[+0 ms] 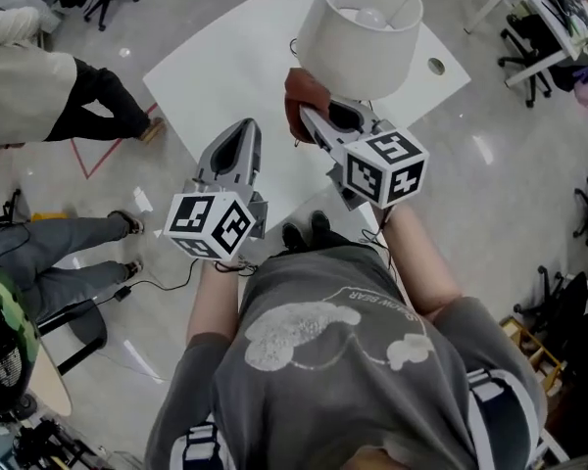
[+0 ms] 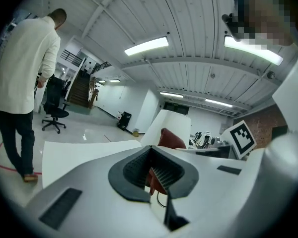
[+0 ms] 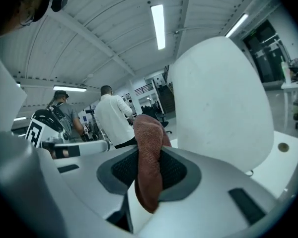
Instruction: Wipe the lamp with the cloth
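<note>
Wears a grey short-sleeved T-shirt (image 1: 343, 380) printed with a pale bear and small lettering, plus dark shoes (image 1: 307, 233). Carries pale grey, tapered tools with black ribbed pads: left gripper (image 1: 243, 127), right gripper (image 1: 314, 116). Shows white boxes patterned with black squares behind them: left cube (image 1: 211, 225), right cube (image 1: 385, 167).

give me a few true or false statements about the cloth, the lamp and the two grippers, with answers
1. The right gripper has the cloth clamped between its jaws. True.
2. The left gripper is gripping the lamp shade. False: it is held apart from the lamp, jaws together on nothing.
3. The cloth is blue. False: it is reddish brown.
4. The lamp is upright on the white table, its bulb showing through the shade's open top. True.
</note>
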Demonstrator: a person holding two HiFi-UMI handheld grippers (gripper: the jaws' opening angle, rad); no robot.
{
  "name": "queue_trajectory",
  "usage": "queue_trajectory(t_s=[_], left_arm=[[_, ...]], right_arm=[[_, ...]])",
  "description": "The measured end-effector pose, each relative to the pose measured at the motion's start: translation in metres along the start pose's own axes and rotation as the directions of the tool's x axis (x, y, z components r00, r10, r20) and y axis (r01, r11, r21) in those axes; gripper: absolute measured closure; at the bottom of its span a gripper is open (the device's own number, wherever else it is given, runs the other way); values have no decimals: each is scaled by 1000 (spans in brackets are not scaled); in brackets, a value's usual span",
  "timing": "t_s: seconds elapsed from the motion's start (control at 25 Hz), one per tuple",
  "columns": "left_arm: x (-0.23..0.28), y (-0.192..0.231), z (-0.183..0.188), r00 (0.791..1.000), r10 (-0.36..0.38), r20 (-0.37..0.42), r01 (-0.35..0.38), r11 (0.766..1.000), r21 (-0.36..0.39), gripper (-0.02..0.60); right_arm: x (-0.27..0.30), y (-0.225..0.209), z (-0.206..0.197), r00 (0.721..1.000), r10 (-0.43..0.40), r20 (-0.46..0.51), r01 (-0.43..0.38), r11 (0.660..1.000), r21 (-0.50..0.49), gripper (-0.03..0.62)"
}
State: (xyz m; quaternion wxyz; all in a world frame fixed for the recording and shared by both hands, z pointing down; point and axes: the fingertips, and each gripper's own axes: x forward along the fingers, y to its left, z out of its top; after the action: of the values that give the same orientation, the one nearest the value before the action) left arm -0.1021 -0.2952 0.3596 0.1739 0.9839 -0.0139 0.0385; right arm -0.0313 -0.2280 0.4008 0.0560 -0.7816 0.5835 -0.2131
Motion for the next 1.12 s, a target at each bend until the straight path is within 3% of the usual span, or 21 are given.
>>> queue_trajectory(t_s=[0.2,0.44,0.56,0.8,1.12], left_arm=[[-1,-5,27,999,8,34,-10,999,43,572],[-2,17,40,999,-30,42,28,998,50,572],[10,28,45,995,-94,19,93,994,65,572],[19,56,60,983,-185,-8,185,981,65,573],[30,92,56,961,-273,-50,274,962,17,572]], right_arm=[[4,3,54,993,9,114,-12,1000,27,497],[11,21,110,964,-20,266,20,1000,2,497],[23,14,132,942,-105,320,102,994,27,497],[41,-5,157,875,-280,396,218,956,196,497],[55,-23,139,794,-466,390,344,874,342,497]])
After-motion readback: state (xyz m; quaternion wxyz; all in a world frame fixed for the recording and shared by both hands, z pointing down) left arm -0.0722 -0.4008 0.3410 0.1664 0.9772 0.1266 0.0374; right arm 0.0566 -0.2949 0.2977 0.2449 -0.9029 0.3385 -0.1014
